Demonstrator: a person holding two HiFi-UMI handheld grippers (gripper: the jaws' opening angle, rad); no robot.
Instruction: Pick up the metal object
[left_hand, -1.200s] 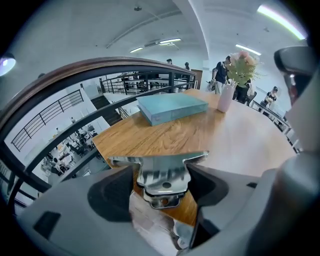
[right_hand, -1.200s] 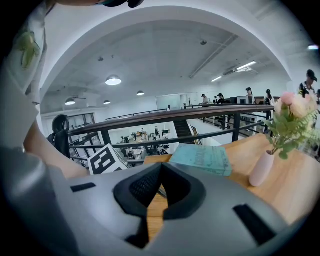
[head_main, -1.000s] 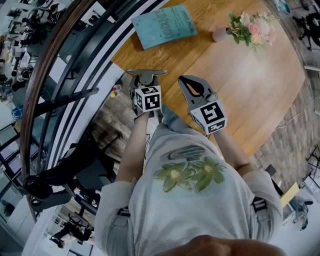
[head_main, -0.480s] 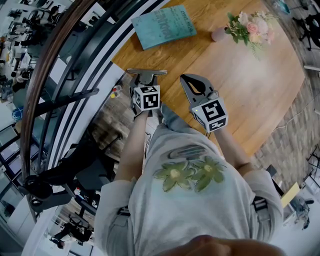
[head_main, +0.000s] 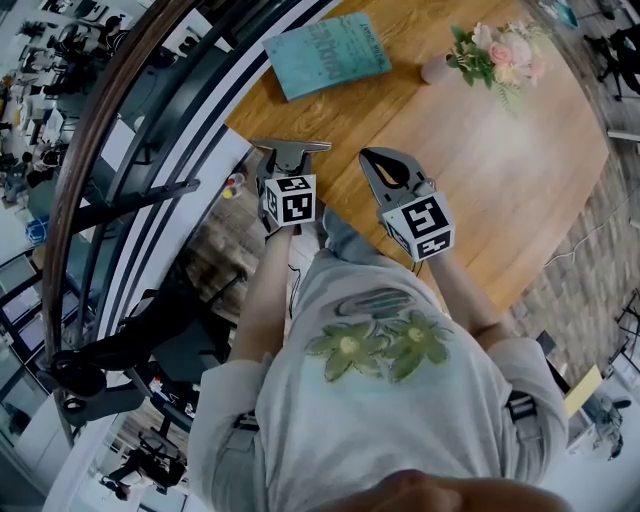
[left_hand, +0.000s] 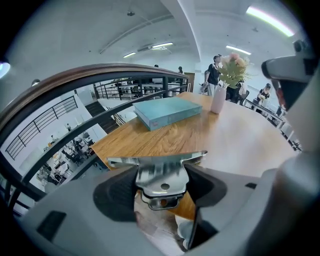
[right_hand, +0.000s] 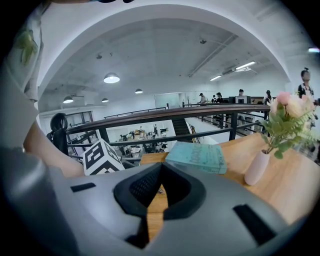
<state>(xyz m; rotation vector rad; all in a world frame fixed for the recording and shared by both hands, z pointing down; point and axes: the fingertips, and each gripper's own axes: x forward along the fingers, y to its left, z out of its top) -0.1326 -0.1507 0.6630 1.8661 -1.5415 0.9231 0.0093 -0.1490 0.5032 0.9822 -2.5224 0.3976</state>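
The metal object (head_main: 292, 148) is a shiny bracket with a wide flat flange (left_hand: 156, 161) and a hole in its tab. It sits between the black pads of my left gripper (head_main: 290, 160), which is shut on it (left_hand: 162, 176) and holds it over the near left edge of the wooden table (head_main: 480, 180). To the right of it, my right gripper (head_main: 376, 156) is shut with nothing in it. Its tips (right_hand: 161, 166) meet above the tabletop.
A teal book (head_main: 327, 52) lies at the table's far left. A pink vase of flowers (head_main: 490, 55) stands at the far side. A curved dark railing (head_main: 150, 120) runs along the table's left edge, with a drop to a lower floor beyond it.
Both grippers have shifted only slightly. The metal object stays between the left gripper's pads.
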